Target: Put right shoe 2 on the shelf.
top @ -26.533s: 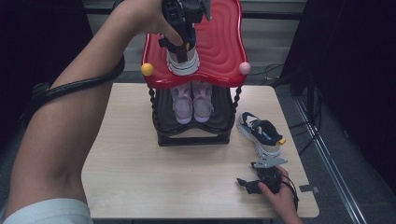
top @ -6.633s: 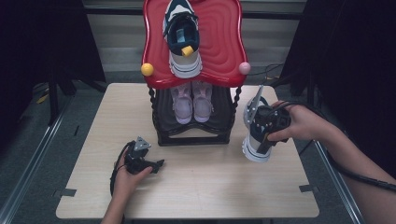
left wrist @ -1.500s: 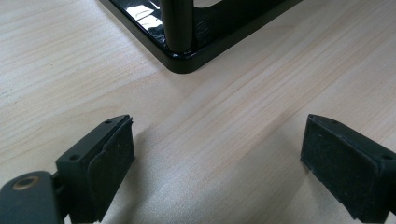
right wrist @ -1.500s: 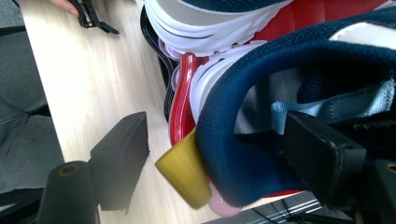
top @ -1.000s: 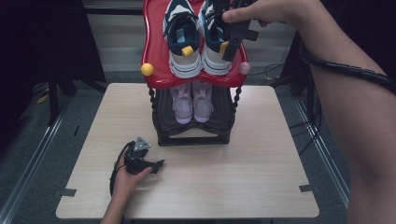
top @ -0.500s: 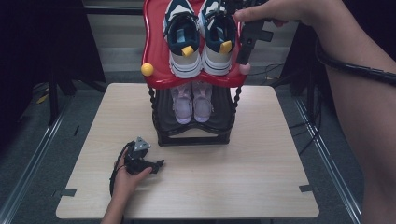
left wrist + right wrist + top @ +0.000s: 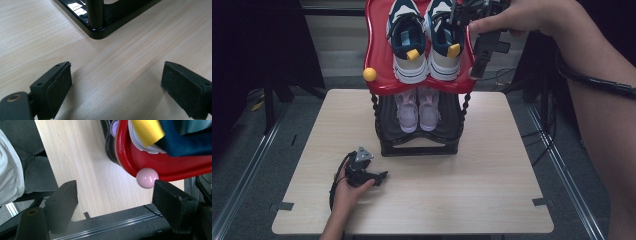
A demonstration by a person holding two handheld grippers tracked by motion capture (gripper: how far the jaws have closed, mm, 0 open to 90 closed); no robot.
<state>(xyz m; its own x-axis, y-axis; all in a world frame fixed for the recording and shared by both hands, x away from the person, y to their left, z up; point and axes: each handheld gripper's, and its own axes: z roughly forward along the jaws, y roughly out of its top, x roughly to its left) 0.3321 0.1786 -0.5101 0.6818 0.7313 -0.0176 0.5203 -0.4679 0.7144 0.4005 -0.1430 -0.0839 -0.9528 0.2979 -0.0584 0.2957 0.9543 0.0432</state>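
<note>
Two navy-and-white sneakers with yellow heel tabs, one on the left (image 7: pixel 408 42) and one on the right (image 7: pixel 444 37), stand side by side on the red top shelf (image 7: pixel 379 60) of a shoe rack. My right gripper (image 7: pixel 488 55) hangs in the air just off the shelf's right edge, open and holding nothing. In the right gripper view its jaws (image 7: pixel 115 207) stand wide apart, with the shelf's pink ball (image 7: pixel 147 178) and the sneaker's yellow tab (image 7: pixel 147 130) above them. My left gripper (image 7: pixel 379 176) rests open on the table, facing the rack's black base (image 7: pixel 100 32).
A pale pink pair of shoes (image 7: pixel 418 109) sits on the rack's lower black shelf. A yellow ball (image 7: pixel 369 74) marks the red shelf's left corner. The wooden table (image 7: pixel 492 165) spreads in front of and beside the rack. The person's trouser leg (image 7: pixel 35 167) is below.
My right gripper has let go of the right sneaker, which stays on the red shelf, and has drawn away to the right and slightly down. The left gripper has not moved.
</note>
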